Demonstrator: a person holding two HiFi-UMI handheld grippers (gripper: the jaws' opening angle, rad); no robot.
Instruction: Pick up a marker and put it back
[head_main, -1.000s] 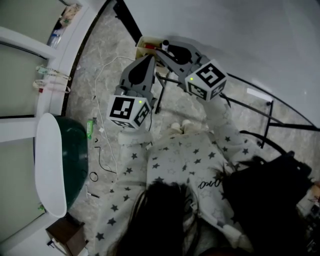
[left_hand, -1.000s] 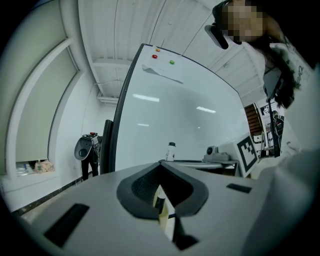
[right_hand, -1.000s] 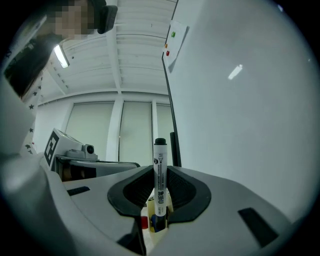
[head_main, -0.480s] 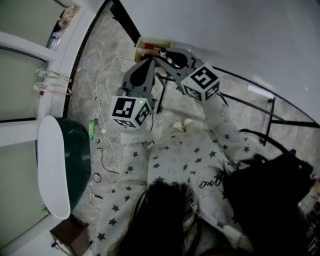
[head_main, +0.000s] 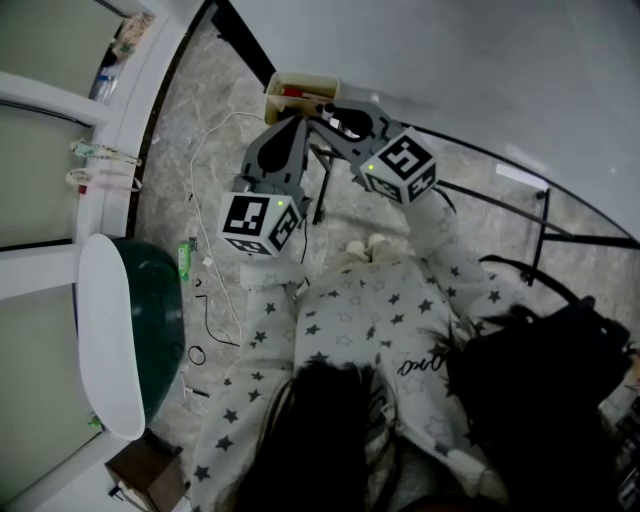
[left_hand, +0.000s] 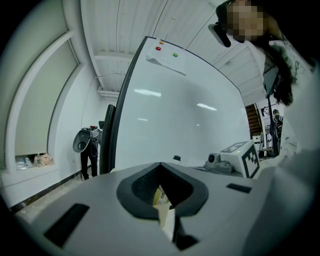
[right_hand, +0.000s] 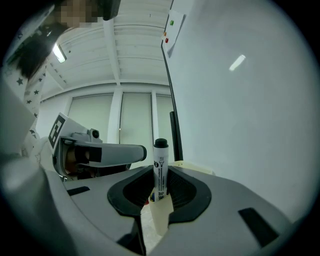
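My right claw (right_hand: 159, 186) is gripping the marker (right_hand: 160, 152) upright, black cap on top; only its own view is showing this. The head view is showing it just beside the cream tray (head_main: 285, 88). My left claw (left_hand: 161, 190) is standing narrowly apart, empty.

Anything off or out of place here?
Nothing odd with the task: the right gripper holds the black-capped marker upright, by the cream tray. Only clutter: a loose white cable and a small green item lie on the floor.
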